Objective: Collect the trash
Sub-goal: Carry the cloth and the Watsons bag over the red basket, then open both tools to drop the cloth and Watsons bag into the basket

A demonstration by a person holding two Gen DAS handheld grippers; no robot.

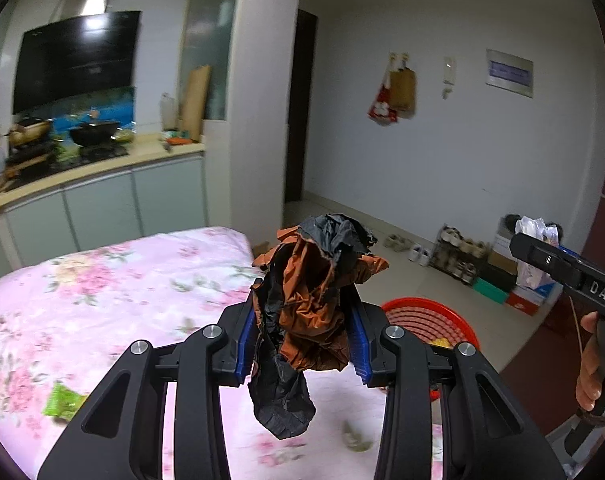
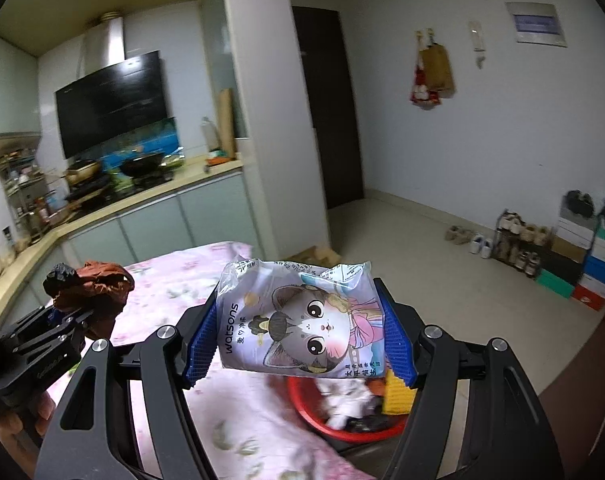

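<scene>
Okay, I've got both tongs loaded. My left tongs [image 1: 302, 340] are clamped on a crumpled wad of orange-and-black wrapper [image 1: 310, 312], blue pads pressing in from both sides, with the wad poking up above and dangling below them. My right tongs [image 2: 300, 340] are set wider, gripping a pale wipes pack [image 2: 302, 320] with a cartoon cat on it, held crosswise between the pads. Both loads hang above the edge of the table with the pink floral cloth [image 1: 102, 288]. Just past that edge sits the red basket [image 1: 426, 316], and through the right camera I see white crumpled paper and a yellow piece already in it. A green packet [image 1: 62, 400] lies on the cloth, left of my left tongs.
</scene>
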